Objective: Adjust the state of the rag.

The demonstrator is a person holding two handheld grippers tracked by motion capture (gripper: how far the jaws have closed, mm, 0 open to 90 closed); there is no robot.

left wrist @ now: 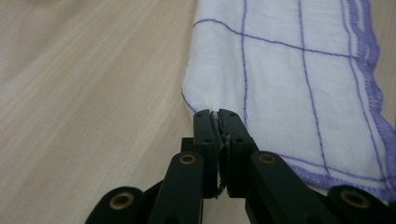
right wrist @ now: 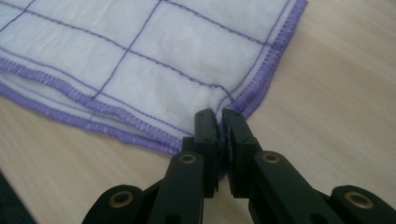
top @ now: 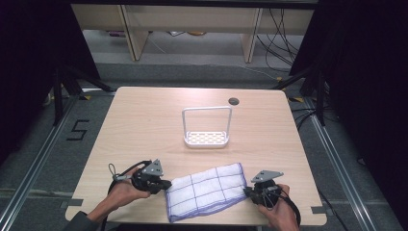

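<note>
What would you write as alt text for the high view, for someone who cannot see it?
A person's two hands each hold black tongs clamped on opposite ends of a folded white cloth with purple grid lines, lying at the near edge of a light wooden table: left tongs at its left end, right tongs at its right. Farther back stands a small white rack with a tall handle.
</note>
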